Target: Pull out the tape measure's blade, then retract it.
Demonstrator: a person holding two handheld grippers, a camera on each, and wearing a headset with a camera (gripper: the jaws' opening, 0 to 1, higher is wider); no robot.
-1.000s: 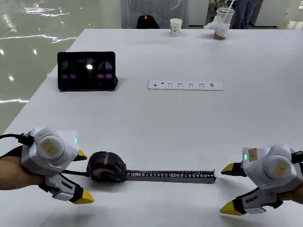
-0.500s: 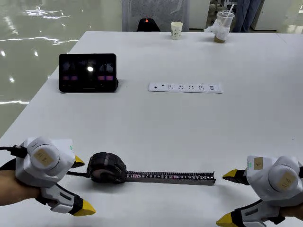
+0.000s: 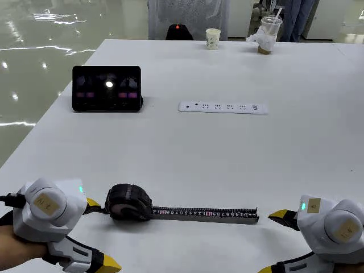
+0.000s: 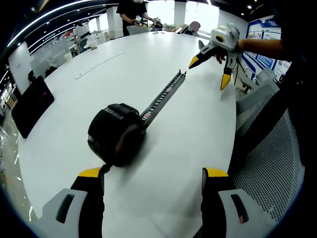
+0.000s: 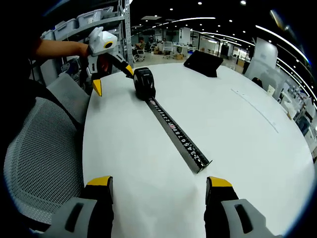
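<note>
On bench point(image 3: 187, 153): tape measure point(image 3: 128, 202), blade point(image 3: 205, 214) drawn out, lying free. Both jaws spread, empty: left gripper point(image 4: 152, 173) just behind it, right gripper point(image 5: 159, 181) near blade tip. Retract step next, I judge: steady it, release lock.

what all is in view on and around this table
round tape measure case: 1, black, near edge, left
extended metal blade: 1, dark, flat, running right from case
rectangular tablet: 1, black, propped, far left
plastic power strip: 1, white, table middle
paper cup: 1, pale, far edge
clear plastic cup with straw: 1, far edge
table: 1, white
mesh chair: 1, grey, beside table
left gripper: 1, white, yellow tips, open, behind case
right gripper: 1, same colours, open, past blade tip
</note>
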